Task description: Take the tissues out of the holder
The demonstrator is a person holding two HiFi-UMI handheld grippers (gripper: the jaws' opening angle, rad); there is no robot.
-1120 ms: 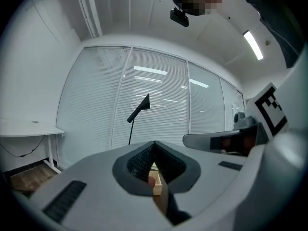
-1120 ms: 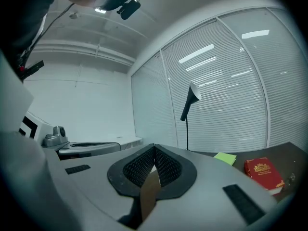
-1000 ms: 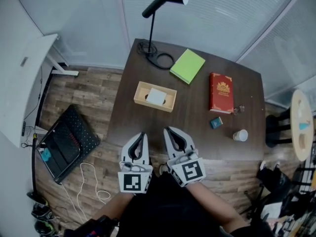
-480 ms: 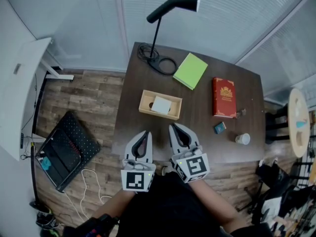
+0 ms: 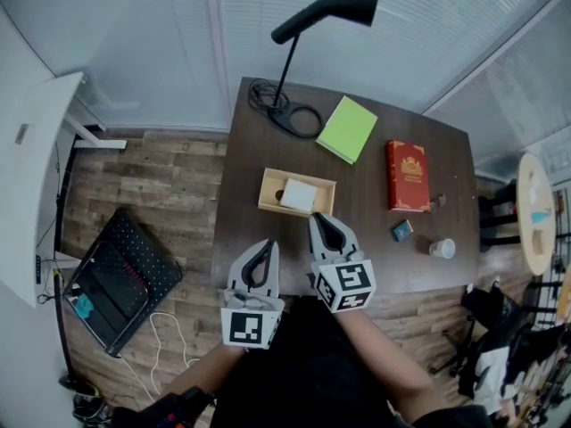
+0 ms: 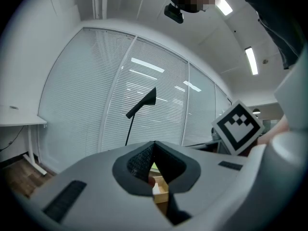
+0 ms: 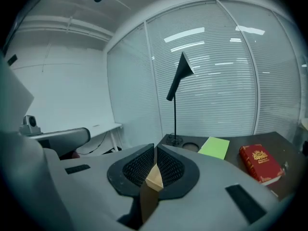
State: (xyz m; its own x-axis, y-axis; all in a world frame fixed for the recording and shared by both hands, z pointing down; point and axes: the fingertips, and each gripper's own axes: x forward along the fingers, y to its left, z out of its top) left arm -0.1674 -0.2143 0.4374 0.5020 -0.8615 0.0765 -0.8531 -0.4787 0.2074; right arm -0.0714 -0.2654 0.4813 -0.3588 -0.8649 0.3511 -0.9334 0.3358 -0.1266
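Note:
A shallow wooden tissue holder [image 5: 272,191] lies on the dark table [image 5: 361,199], with a white stack of tissues [image 5: 299,195] inside it. My right gripper [image 5: 318,218] is shut, its tips just short of the holder's near edge. Its own view shows a wooden corner of the holder [image 7: 153,179] behind the closed right gripper [image 7: 155,148]. My left gripper [image 5: 268,242] is shut too and hangs further back, over the table's front edge. Below the tips of the left gripper [image 6: 154,145], the holder [image 6: 162,197] and tissues [image 6: 155,189] show through the gap.
A black desk lamp [image 5: 332,11] stands at the table's far left on a round base [image 5: 302,119]. A green notebook [image 5: 348,128], a red book [image 5: 407,176], a small teal box [image 5: 401,230] and a white cup [image 5: 441,248] lie to the right. A black case [image 5: 120,275] lies on the floor.
My right gripper has moved forward over the table up to the holder's near edge. The left gripper has stayed near the table's front edge. Both stayed shut.

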